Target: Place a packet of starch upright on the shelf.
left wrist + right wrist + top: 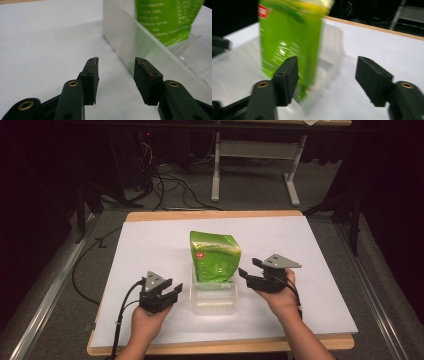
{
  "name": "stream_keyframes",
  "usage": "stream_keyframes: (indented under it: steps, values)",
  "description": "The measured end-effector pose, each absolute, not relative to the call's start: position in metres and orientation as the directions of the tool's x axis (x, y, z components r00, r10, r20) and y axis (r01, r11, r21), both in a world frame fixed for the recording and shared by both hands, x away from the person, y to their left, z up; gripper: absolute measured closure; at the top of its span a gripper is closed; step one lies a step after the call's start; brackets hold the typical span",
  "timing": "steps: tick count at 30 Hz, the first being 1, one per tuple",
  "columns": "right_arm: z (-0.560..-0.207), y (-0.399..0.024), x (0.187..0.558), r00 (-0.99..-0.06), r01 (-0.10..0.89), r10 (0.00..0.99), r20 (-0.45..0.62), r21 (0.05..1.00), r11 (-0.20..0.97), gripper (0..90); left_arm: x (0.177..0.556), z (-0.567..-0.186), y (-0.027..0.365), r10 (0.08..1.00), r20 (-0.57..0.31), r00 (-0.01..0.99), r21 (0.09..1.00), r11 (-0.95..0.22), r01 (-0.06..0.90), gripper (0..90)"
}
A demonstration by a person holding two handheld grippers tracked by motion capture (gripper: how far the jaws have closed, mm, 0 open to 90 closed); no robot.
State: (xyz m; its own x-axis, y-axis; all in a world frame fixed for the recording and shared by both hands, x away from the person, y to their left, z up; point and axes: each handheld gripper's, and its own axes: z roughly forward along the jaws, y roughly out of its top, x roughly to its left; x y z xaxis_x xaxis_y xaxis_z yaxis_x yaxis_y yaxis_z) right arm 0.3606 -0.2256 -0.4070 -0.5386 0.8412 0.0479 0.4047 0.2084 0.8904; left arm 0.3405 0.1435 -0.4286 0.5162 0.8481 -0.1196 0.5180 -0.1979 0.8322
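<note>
Right now the green pouch (215,256) stands upright in the far end of the clear plastic bin (214,301), mid-counter (150,245), leaning a touch to the right.

Both tools are off it. Left tool (170,292) sits just left of the bin, jaws apart, nothing between them; the left gripper view confirms it, with bare white counter in the gap and the bin wall (130,45) just beyond the right pad. Right tool (250,270) hangs just right of the pouch, jaws spread wide and empty; in the right gripper view the pouch (289,37) sits behind the left jaw, not between the pads.

Handling guess:
- Pouch looks like a thin glossy film bag: light, soft, crushable, probably slick. Likely tips if nudged high up.
- Best hold is probably the flat sealed top edge, or a pinch across the narrow sides near the top. Squeezing the belly would just deform it.
- Bin looks like thin, stiff, see-through plastic: light, will slide on the counter. Grip its rim or a side wall; steady it with one tool if the other moves the pouch.

Hard to read:
- Pouch base is behind the bin wall, so can't tell how it's seated.
- Right gripper view is motion-blurred; print on the pouch is unreadable.
- Bin edges wash out against the white counter.
- Pouch contents and fill level are unknown.
</note>
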Motion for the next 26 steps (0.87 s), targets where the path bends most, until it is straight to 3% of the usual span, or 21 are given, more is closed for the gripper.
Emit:
stream_keyframes:
  steps: [6, 8, 10, 14, 26]
  values:
    - [-0.414, -0.271, 0.348, -0.488, 0.446, 0.872, 0.044, 0.871, 0.206, 30.2, 0.337, -0.439, 0.184, 0.875, -0.093, 0.474, 0.826, -0.198, 0.527, 48.8]
    - [-0.422, -0.282, 0.341, -0.494, 0.449, 0.868, 0.051, 0.870, 0.204, 29.9, 0.337, -0.442, 0.192, 0.882, -0.056, 0.468, 0.808, -0.236, 0.541, 53.6]
    - [-0.427, -0.287, 0.335, -0.499, 0.467, 0.864, 0.069, 0.861, 0.201, 29.8, 0.337, -0.438, 0.198, 0.886, -0.097, 0.454, 0.825, -0.184, 0.534, 51.0]
    - [-0.430, -0.286, 0.335, -0.487, 0.468, 0.870, 0.083, 0.866, 0.179, 31.0, 0.339, -0.439, 0.198, 0.883, -0.166, 0.440, 0.820, -0.124, 0.559, 50.0]
    - [-0.437, -0.289, 0.341, -0.478, 0.492, 0.875, 0.078, 0.849, 0.194, 32.4, 0.341, -0.439, 0.192, 0.885, -0.154, 0.439, 0.812, -0.139, 0.567, 46.1]
